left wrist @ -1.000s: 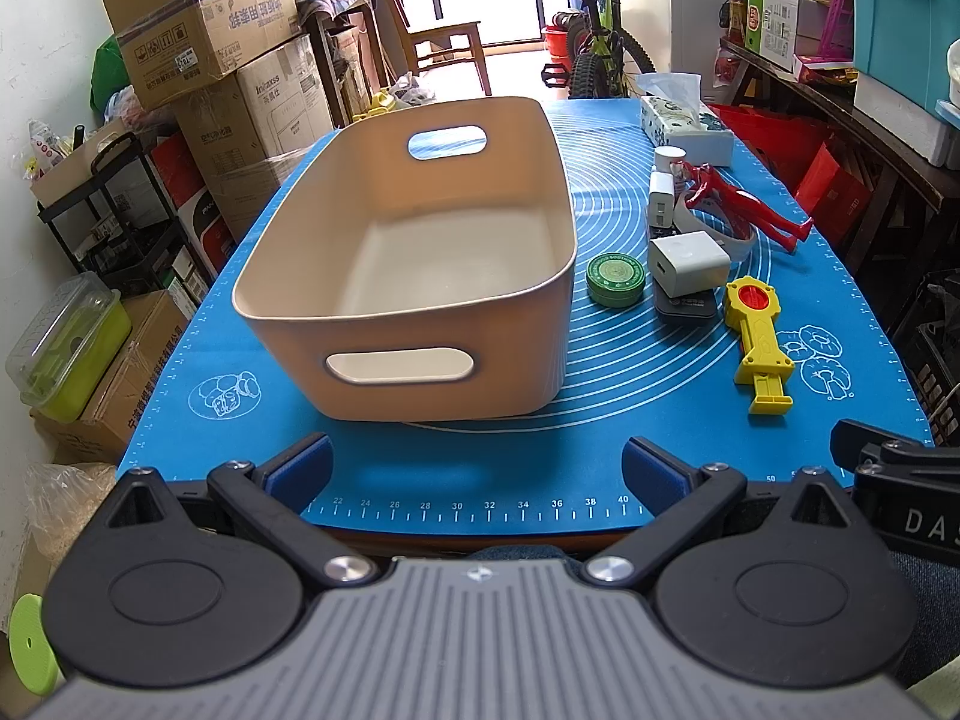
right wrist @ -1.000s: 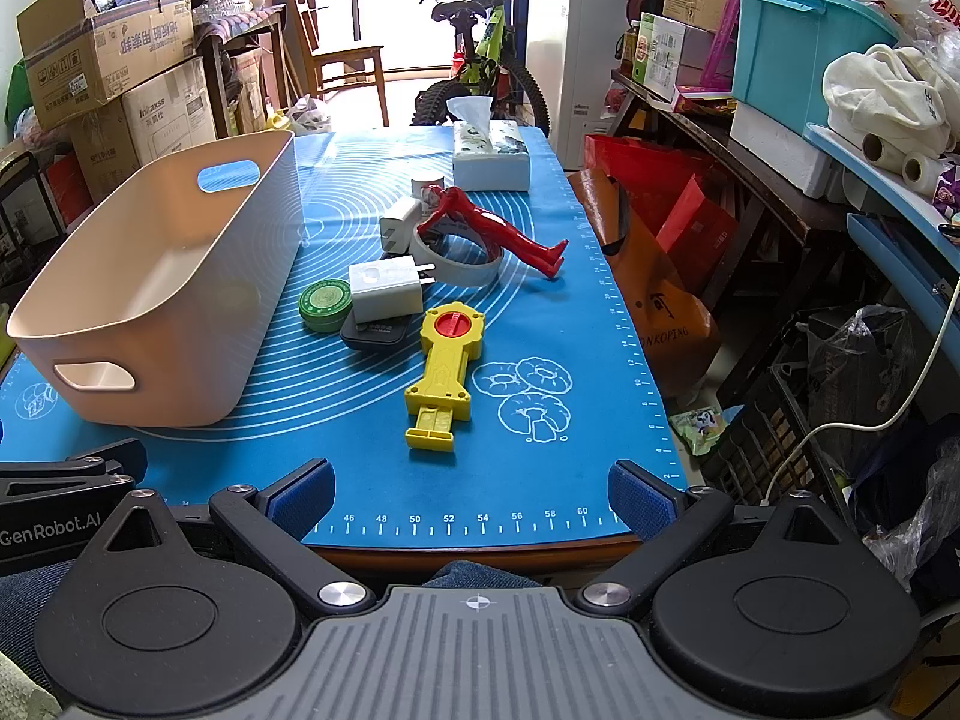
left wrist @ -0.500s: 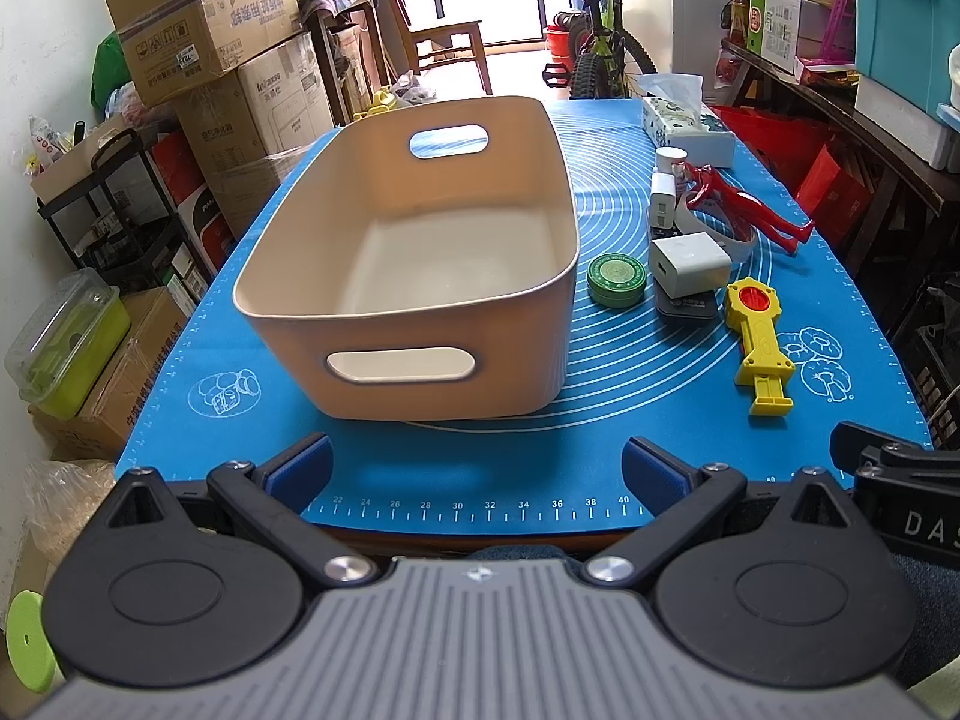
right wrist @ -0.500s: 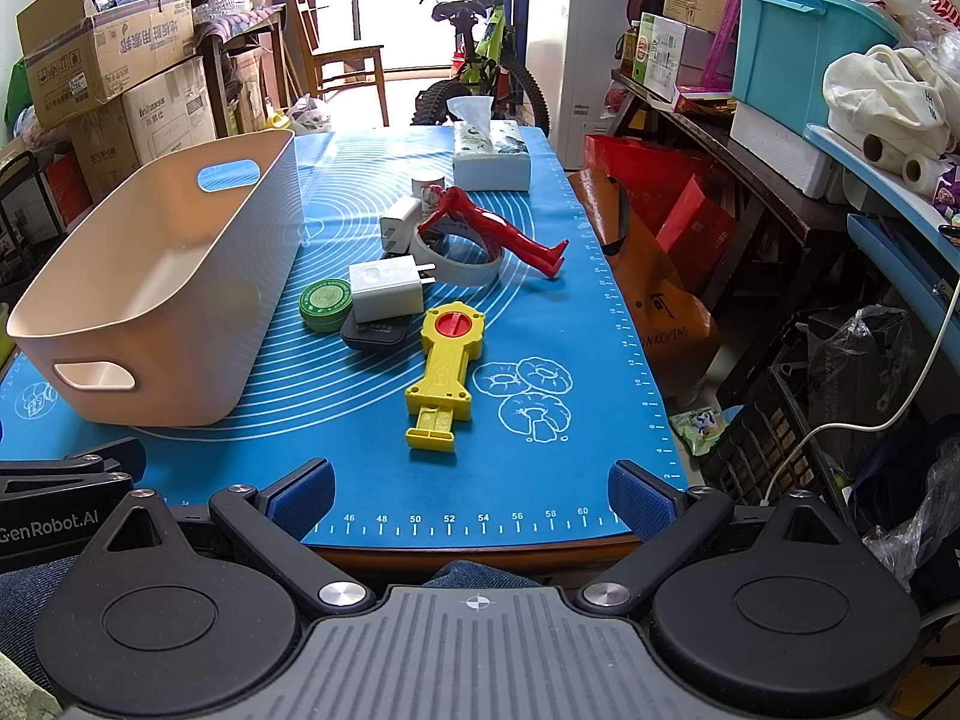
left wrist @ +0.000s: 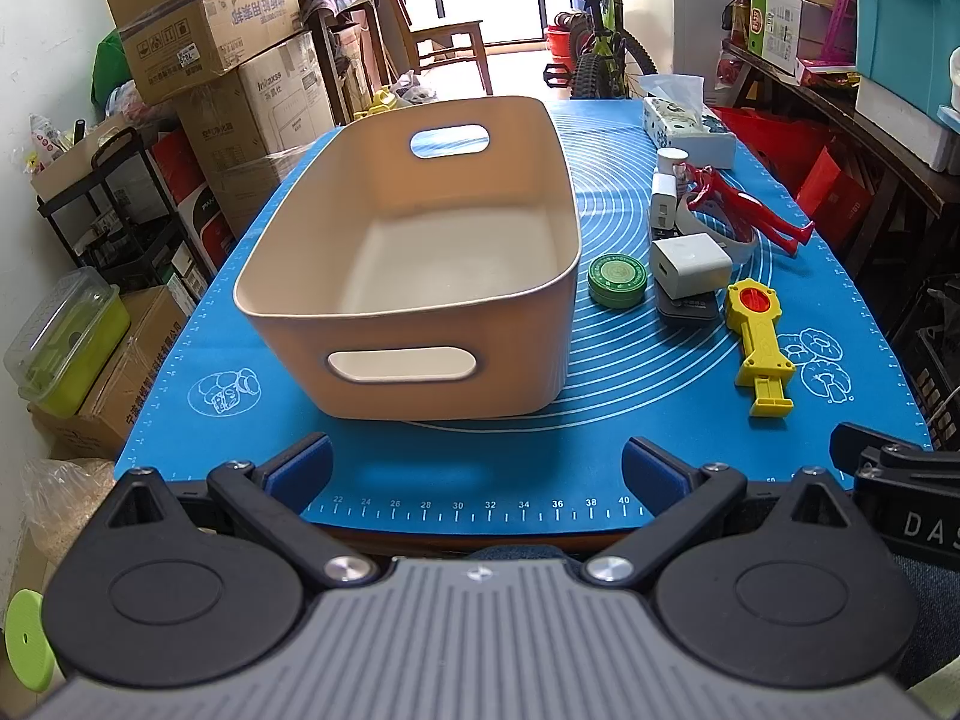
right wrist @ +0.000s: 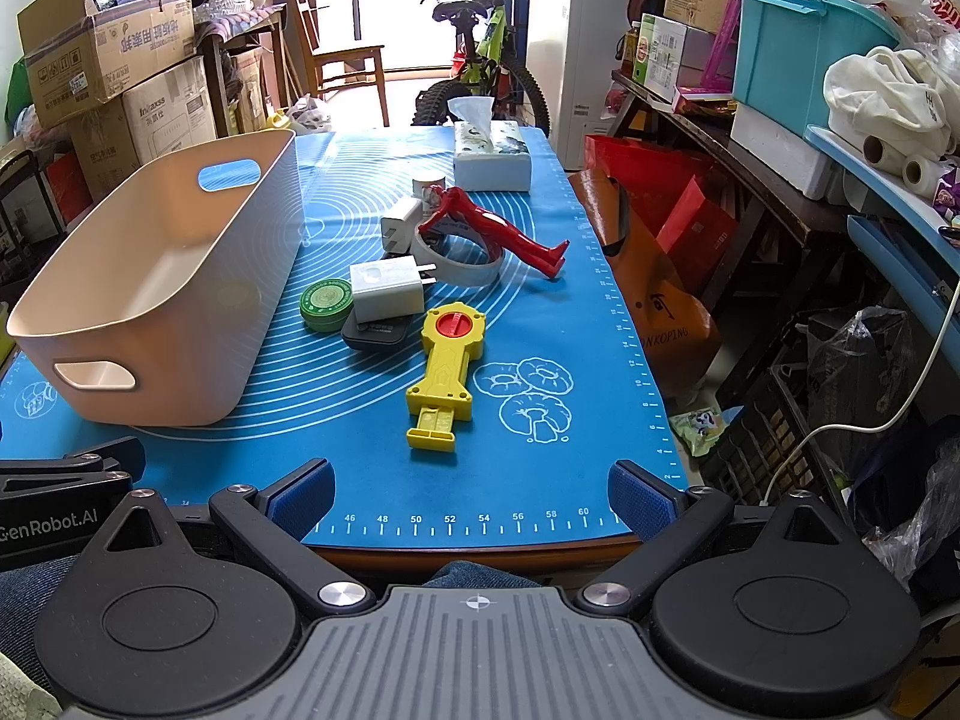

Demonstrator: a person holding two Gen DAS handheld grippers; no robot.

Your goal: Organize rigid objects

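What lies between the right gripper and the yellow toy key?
Only bare blue mat. In the right wrist view, nothing sits between the open right gripper and the yellow toy key.

We see a table (right wrist: 480,549) covered by a blue mat (left wrist: 630,372). On the mat sits a big beige tub (left wrist: 420,276). Beside it lie a round green tin (left wrist: 618,281), a white plug block (left wrist: 690,267) on a dark flat thing (right wrist: 375,333), a yellow toy (right wrist: 447,369), a red figure (right wrist: 498,231) and a tissue box (right wrist: 492,159).
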